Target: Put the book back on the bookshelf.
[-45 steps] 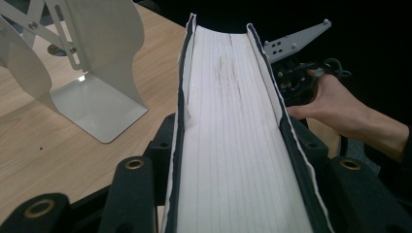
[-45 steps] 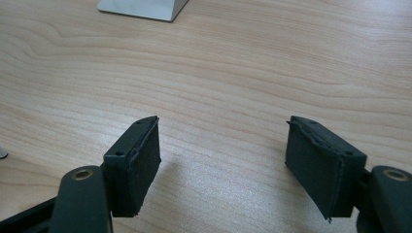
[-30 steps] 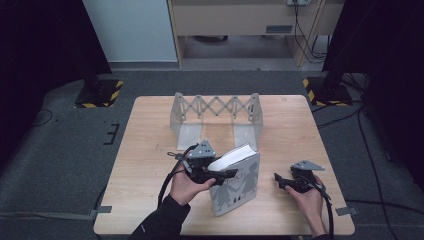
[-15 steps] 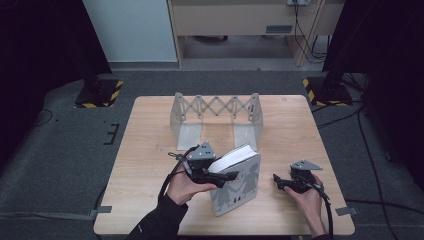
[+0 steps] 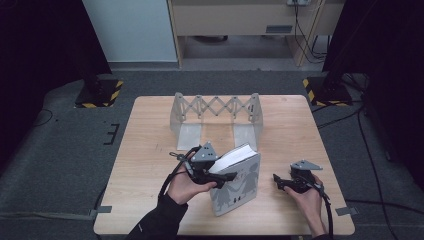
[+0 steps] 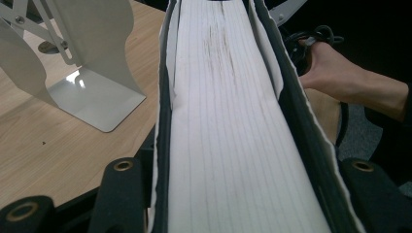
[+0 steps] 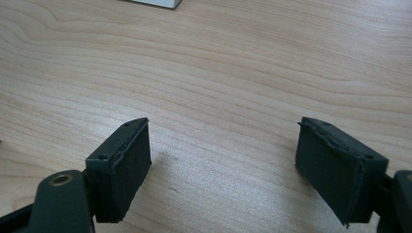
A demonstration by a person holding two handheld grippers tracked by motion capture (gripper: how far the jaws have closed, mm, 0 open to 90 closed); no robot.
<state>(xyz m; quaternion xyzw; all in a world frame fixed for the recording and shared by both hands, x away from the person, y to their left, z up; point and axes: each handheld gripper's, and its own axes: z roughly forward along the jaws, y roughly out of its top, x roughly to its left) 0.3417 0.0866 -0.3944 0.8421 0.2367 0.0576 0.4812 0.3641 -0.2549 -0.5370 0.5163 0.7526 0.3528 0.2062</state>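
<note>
Pale wooden table (image 5: 150, 150) on grey carpet, with dark stands behind. One book (image 5: 235, 180) stands near the table's front edge, tilted, its grey cover printed with dark child-like figures; the left gripper view looks along its white page block (faintly smudged with brown streaks) between thin dark covers. The left gripper (image 5: 212, 175) clamps the book across its thickness, a pad on each cover; its jaws have just been closing a little on it. The right gripper (image 5: 282, 182) rests low near the table to the book's right, jaws spread wide, nothing between them. One white expanding bookend rack (image 5: 215, 117) stands behind the book.
</note>
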